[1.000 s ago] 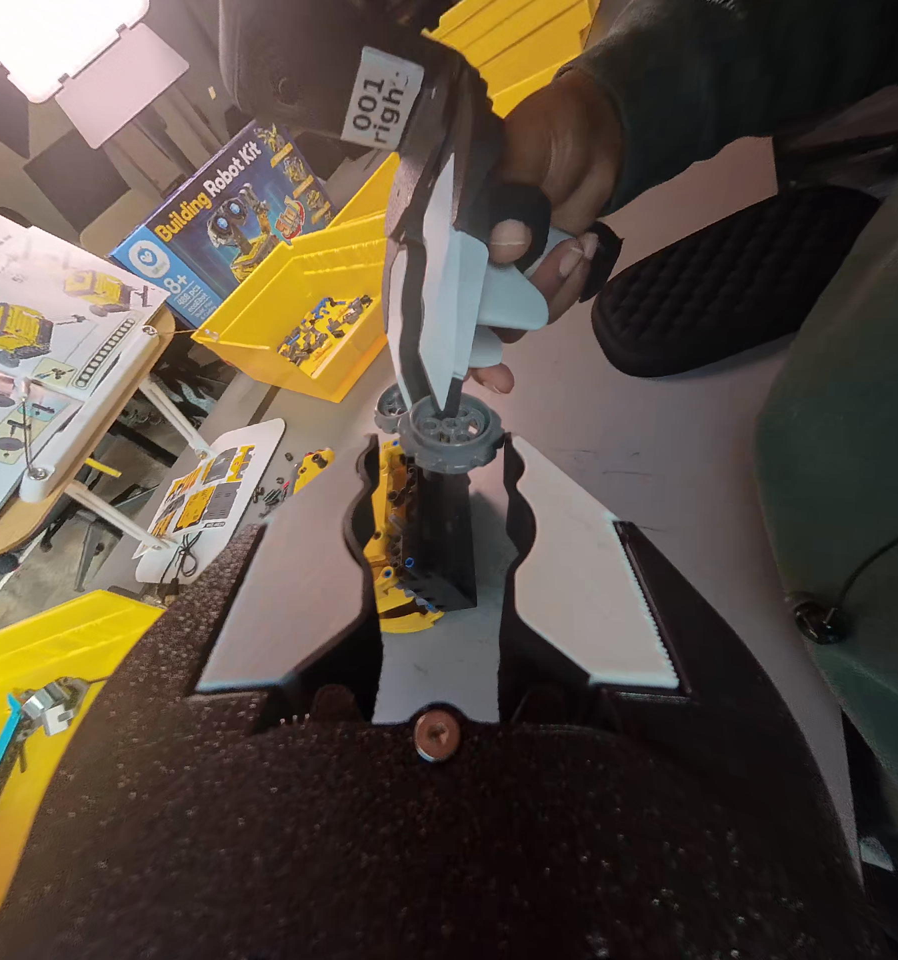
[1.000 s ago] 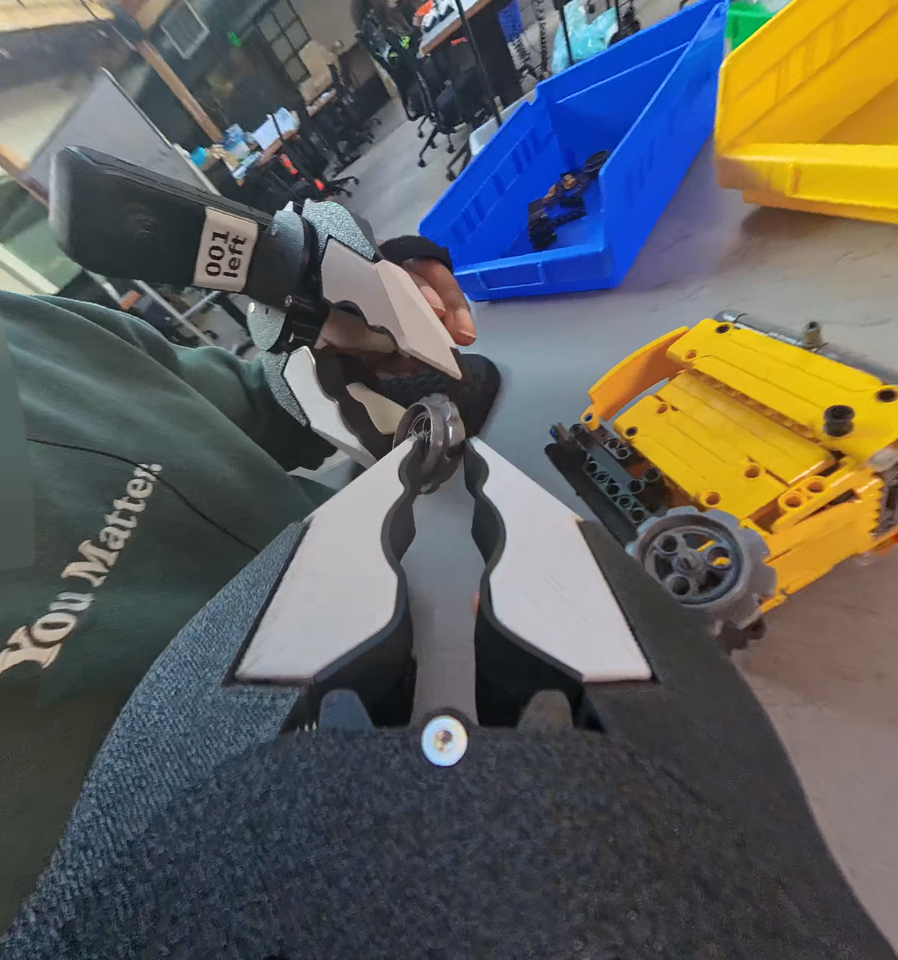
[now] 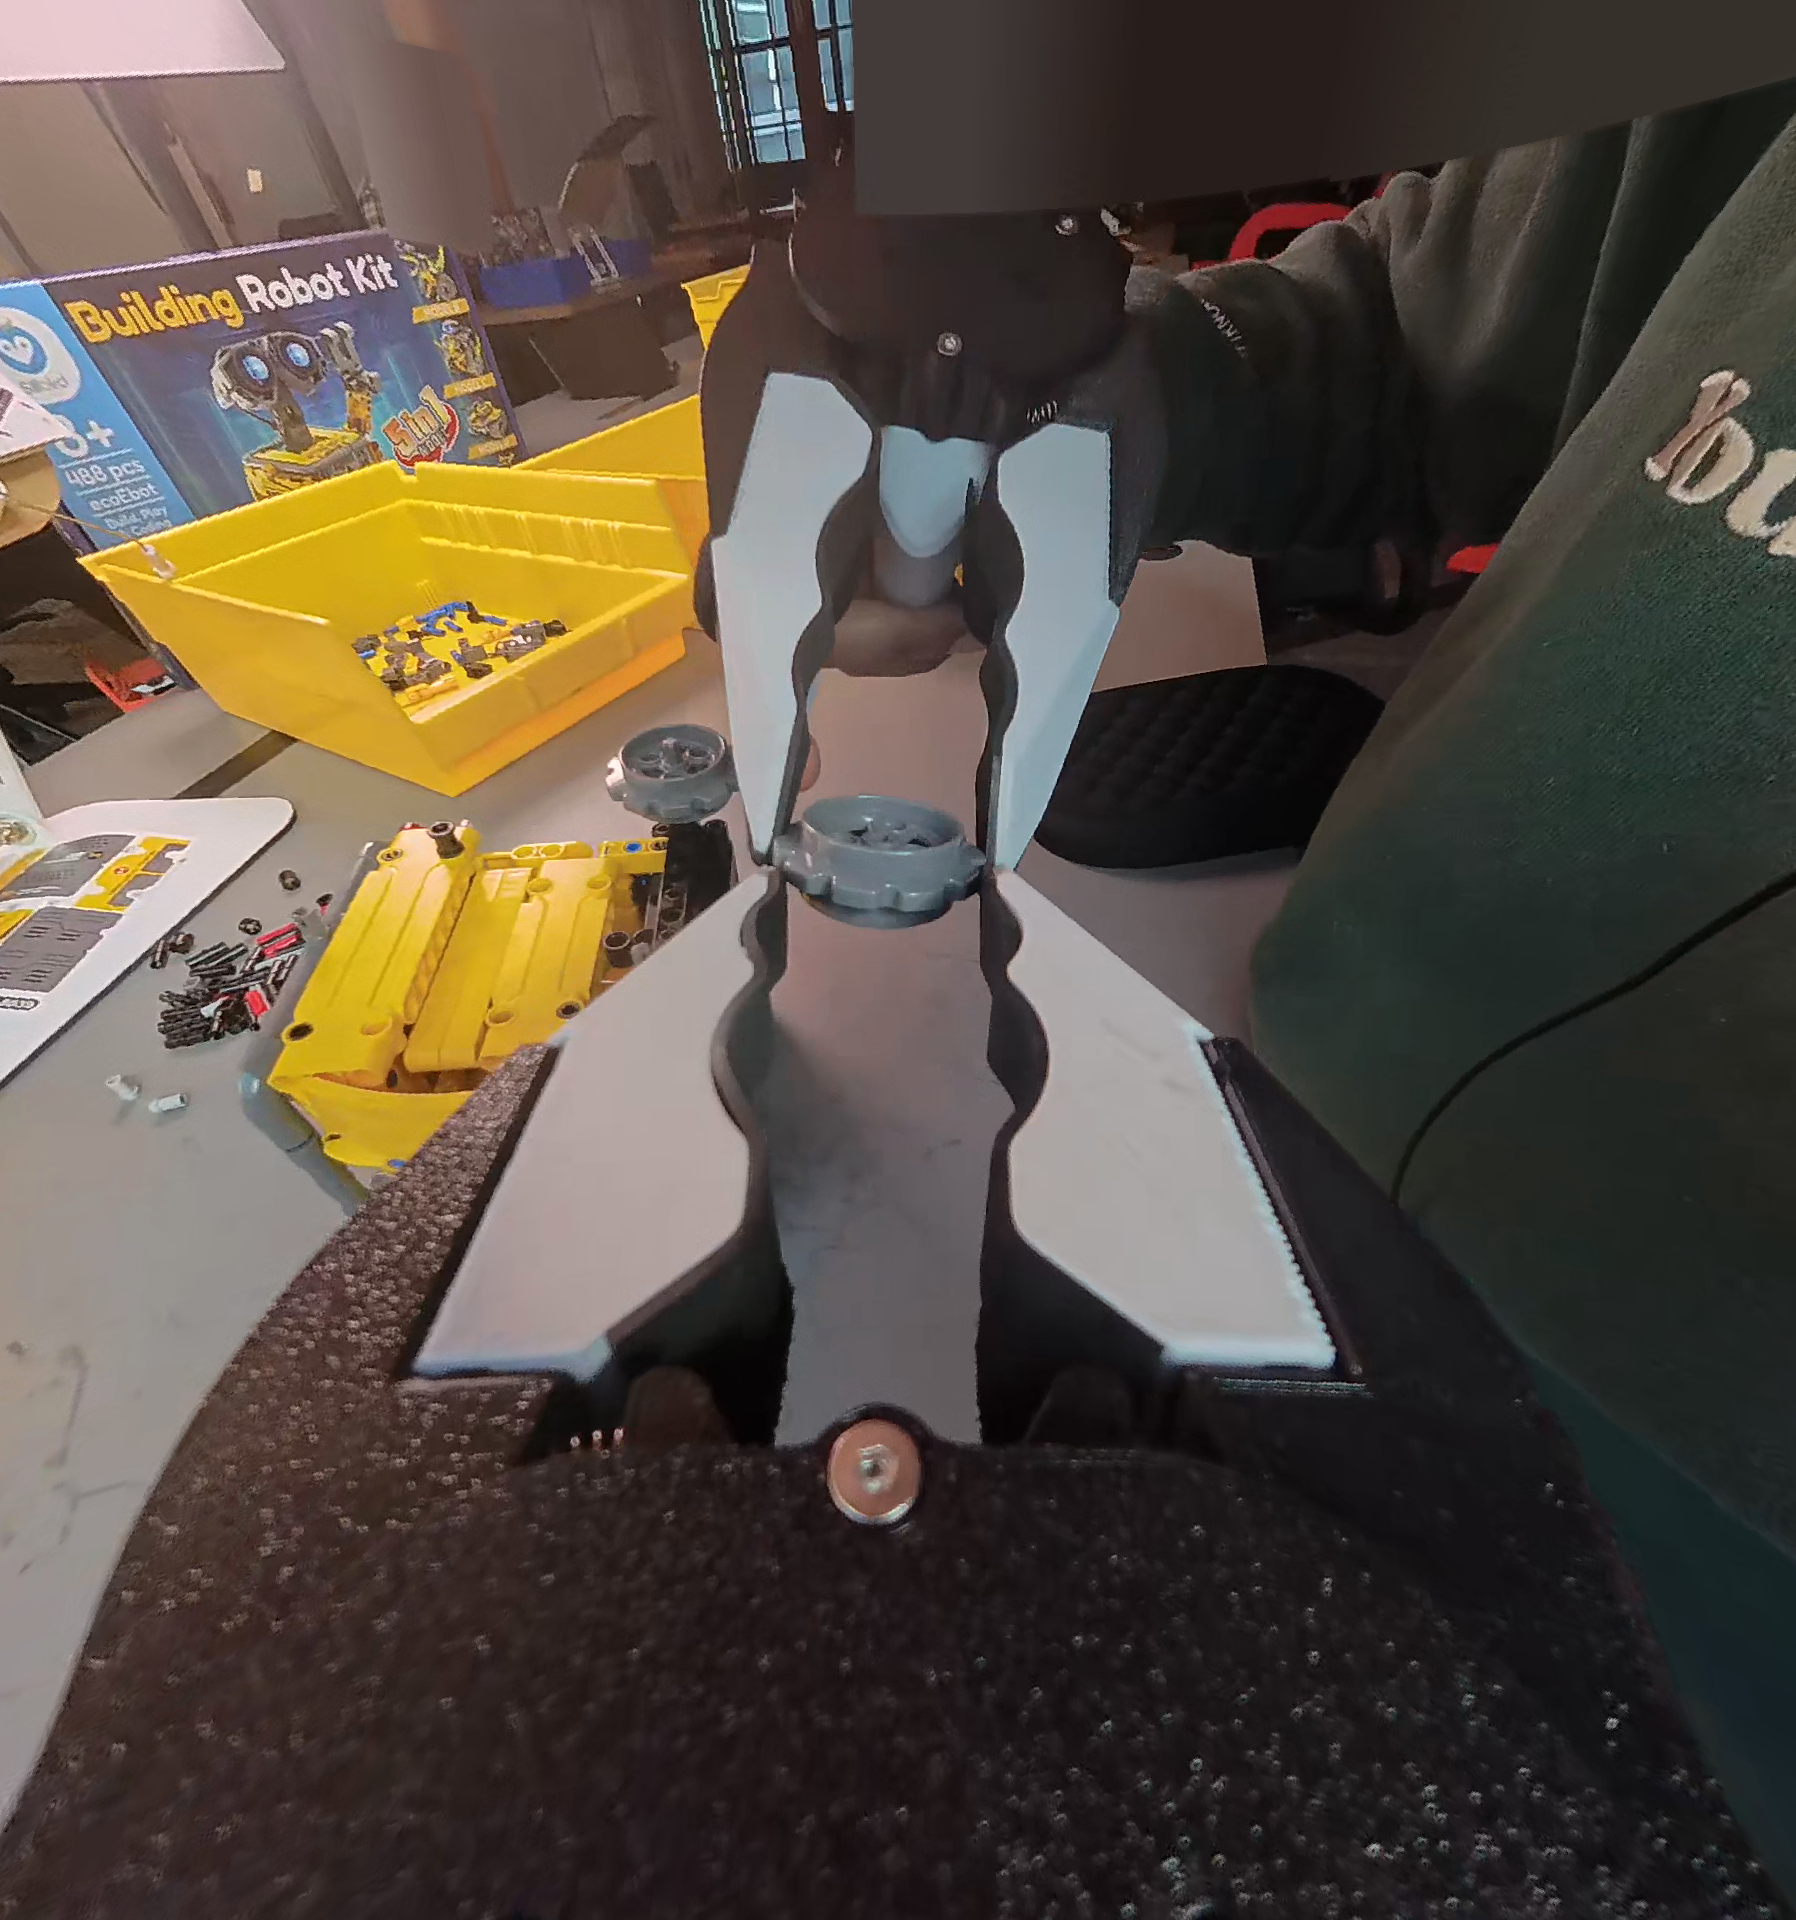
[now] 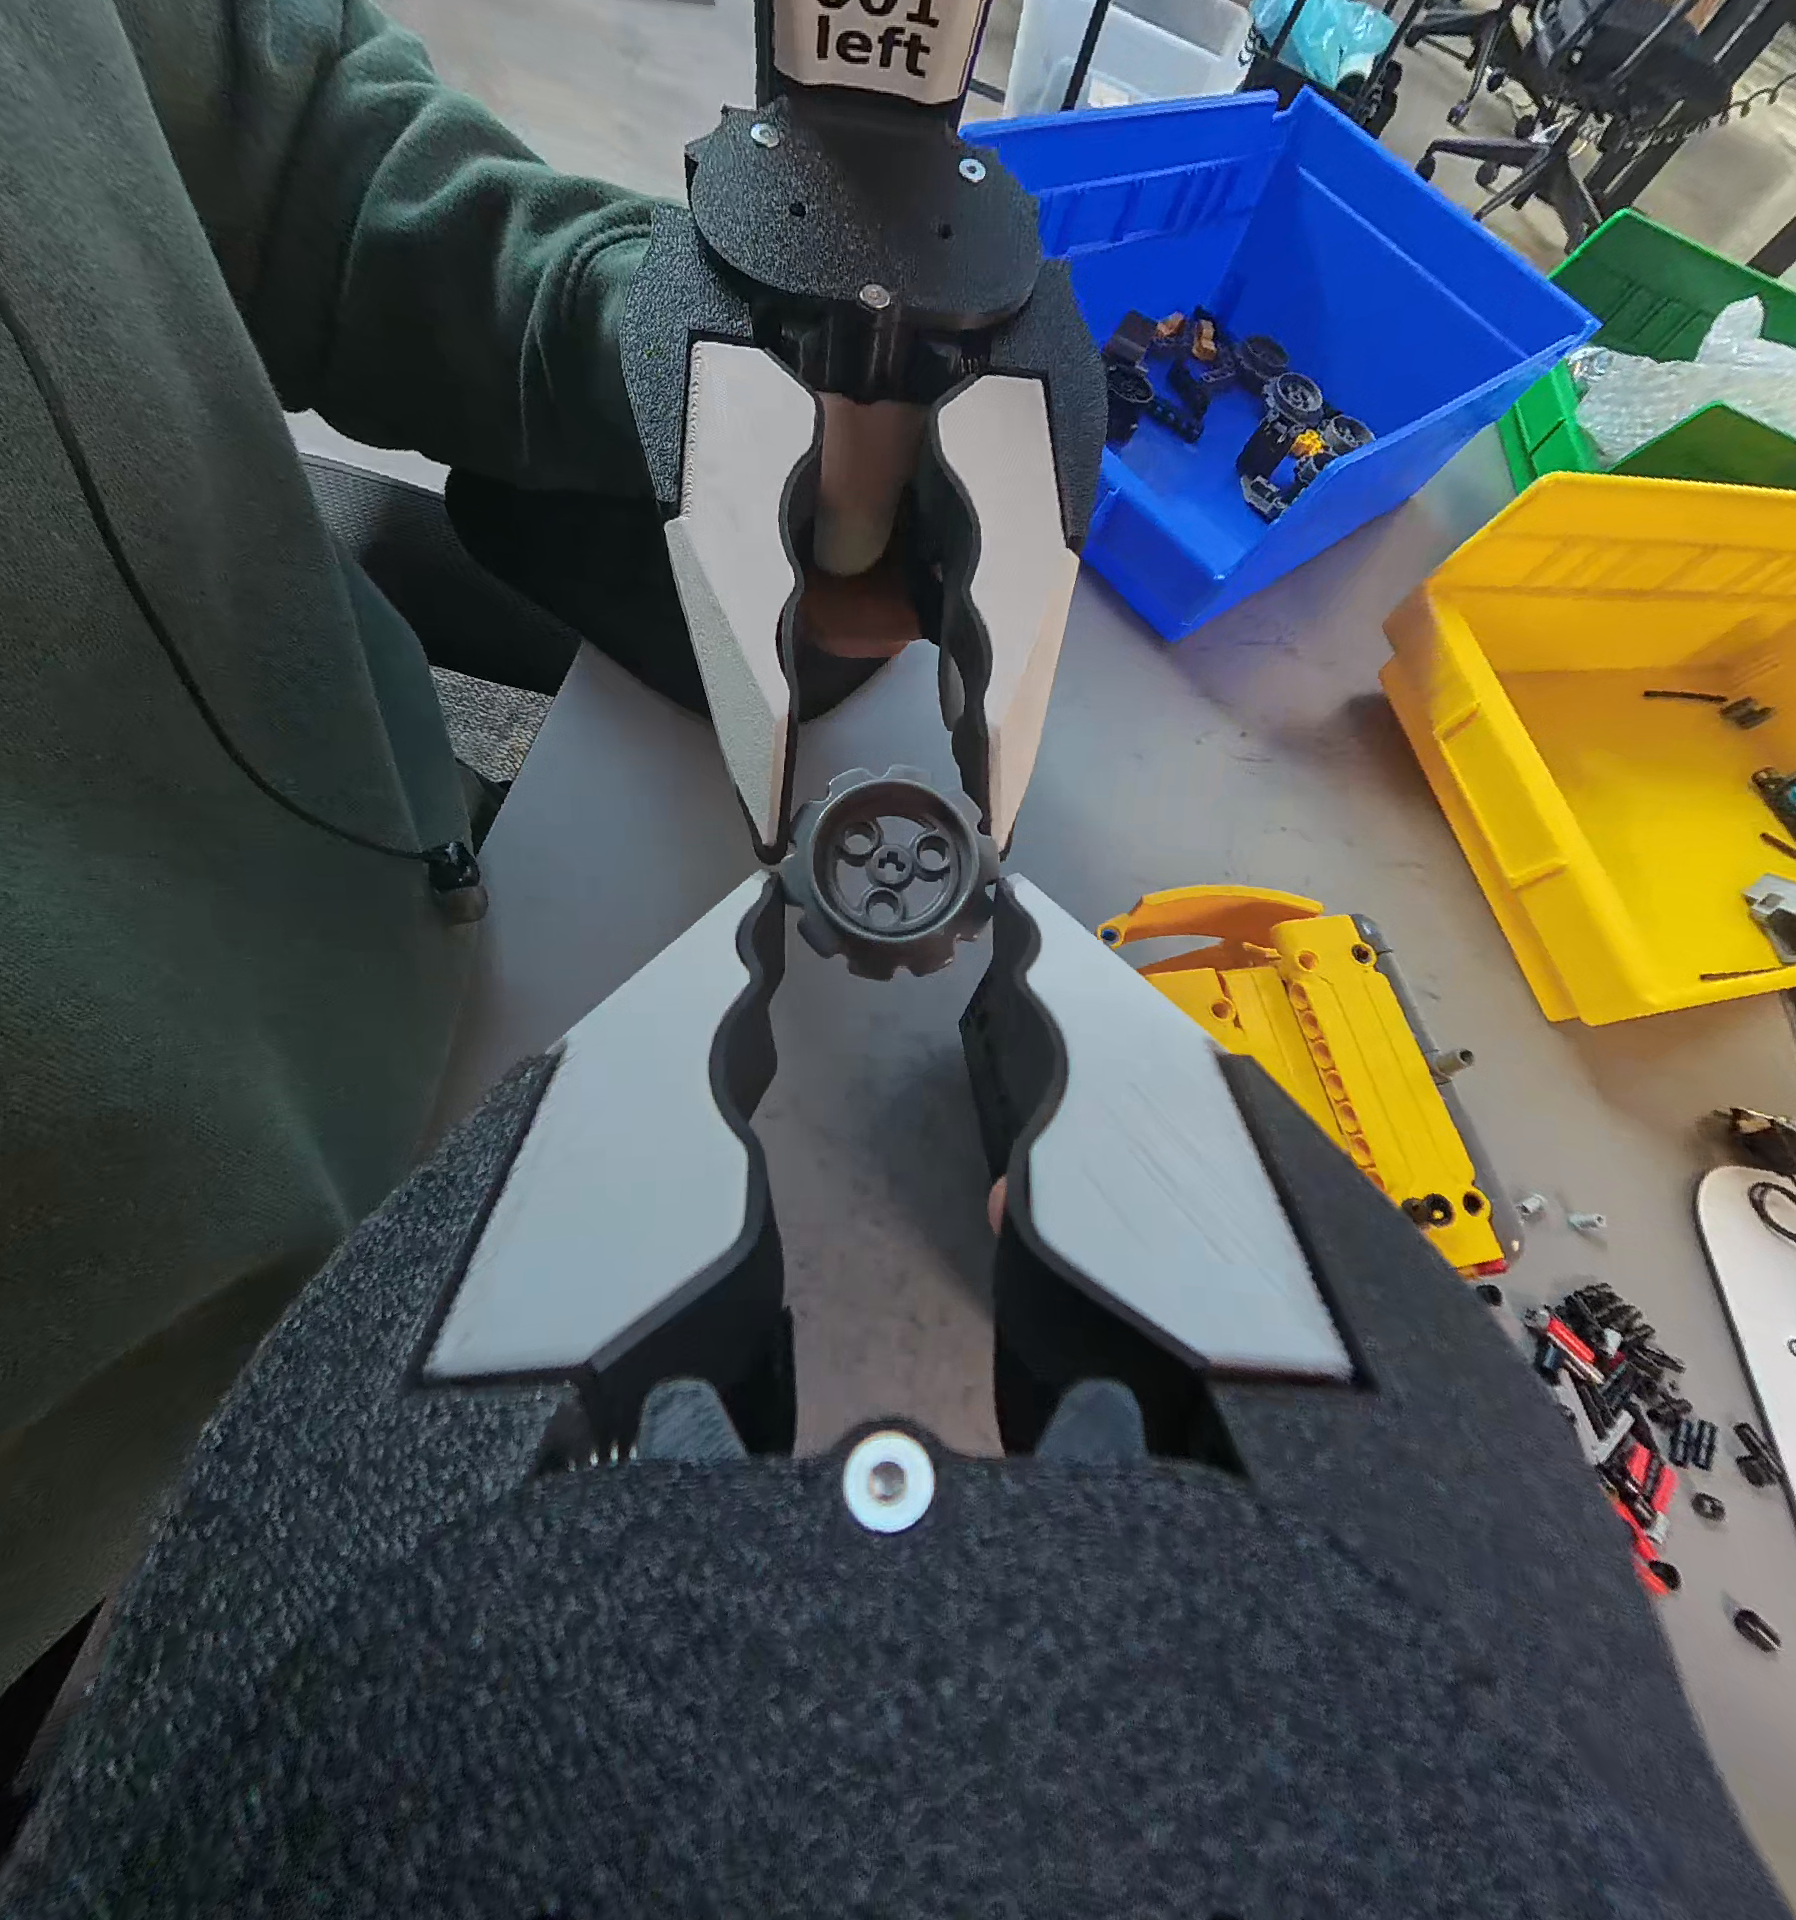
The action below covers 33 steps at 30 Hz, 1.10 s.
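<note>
A grey toothed wheel (image 3: 878,862) hangs in the air between both grippers, which meet tip to tip. My left gripper (image 3: 876,883) has its fingertips against the wheel's rim on both sides. My right gripper (image 4: 889,883) comes from the opposite side, and its tips also press the wheel (image 4: 889,873) at left and right. In each view the other gripper points down at me: the right gripper (image 3: 889,847) and the left gripper (image 4: 883,831). A yellow block model (image 3: 437,987) lies on the grey table below, with a second grey wheel (image 3: 670,774) at its far end.
A yellow bin (image 3: 406,623) of parts and a kit box (image 3: 250,384) stand at the back left. A blue bin (image 4: 1289,312), a yellow bin (image 4: 1600,779) and a green bin (image 4: 1704,301) stand right. Black and red pins (image 4: 1621,1392) lie by a white sheet (image 3: 42,914). A person's green sleeve is close. Left and right tips are no more than a few centimetres apart.
The right gripper, which pinched the wheel over the model, has lifted away with it. The left gripper has left the model and now grips the same wheel from the opposite side.
</note>
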Available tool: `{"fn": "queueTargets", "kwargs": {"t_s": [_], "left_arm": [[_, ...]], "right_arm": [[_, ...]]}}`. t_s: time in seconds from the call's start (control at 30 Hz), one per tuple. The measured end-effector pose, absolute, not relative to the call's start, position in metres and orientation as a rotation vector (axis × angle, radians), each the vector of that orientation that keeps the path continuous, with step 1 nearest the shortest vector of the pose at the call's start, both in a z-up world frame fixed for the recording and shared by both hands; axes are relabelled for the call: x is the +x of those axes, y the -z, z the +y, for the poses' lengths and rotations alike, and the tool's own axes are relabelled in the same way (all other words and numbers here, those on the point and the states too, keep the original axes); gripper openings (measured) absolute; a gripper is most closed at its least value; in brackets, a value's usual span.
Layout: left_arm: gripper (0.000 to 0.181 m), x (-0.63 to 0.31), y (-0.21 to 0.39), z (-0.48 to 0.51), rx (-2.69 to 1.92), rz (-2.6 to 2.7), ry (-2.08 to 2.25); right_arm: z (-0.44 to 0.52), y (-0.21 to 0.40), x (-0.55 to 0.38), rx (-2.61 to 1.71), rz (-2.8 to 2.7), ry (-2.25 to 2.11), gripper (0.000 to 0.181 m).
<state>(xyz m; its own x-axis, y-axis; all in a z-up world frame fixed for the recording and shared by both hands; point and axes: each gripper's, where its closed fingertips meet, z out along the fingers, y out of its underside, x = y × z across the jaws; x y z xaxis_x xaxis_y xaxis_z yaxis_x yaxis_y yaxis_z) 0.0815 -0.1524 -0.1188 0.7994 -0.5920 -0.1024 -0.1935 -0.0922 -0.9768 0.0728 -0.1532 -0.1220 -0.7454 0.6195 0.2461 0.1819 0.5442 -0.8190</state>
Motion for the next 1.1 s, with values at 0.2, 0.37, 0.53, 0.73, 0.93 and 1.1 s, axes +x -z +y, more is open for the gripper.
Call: {"fn": "queueTargets", "kwargs": {"t_s": [0.2, 0.37, 0.53, 0.73, 0.93, 1.1], "left_arm": [[0.037, 0.079, 0.119, -0.157, -1.668, 0.621, 0.44], [0.033, 0.072, 0.119, -0.155, -1.686, 0.635, 0.399], [0.031, 0.069, 0.107, -0.155, -1.625, 0.604, 0.411], [0.032, 0.061, 0.108, -0.154, -1.628, 0.601, 0.398], [0.038, 0.036, 0.125, -0.137, -1.742, 0.628, 0.301], [0.037, 0.031, 0.133, -0.125, -1.77, 0.653, 0.303]], "right_arm": [[-0.151, 0.127, 0.072, -0.656, -2.313, -1.071, 0.039], [-0.151, 0.126, 0.067, -0.645, -2.323, -1.035, 0.04], [-0.153, 0.122, 0.06, -0.644, -2.295, -1.034, 0.04], [-0.149, 0.117, 0.055, -0.668, -2.293, -1.029, 0.039], [-0.122, 0.124, 0.039, -0.726, -2.424, -0.776, 0.039], [-0.111, 0.139, 0.035, -0.76, -2.535, -0.646, 0.039]]}}
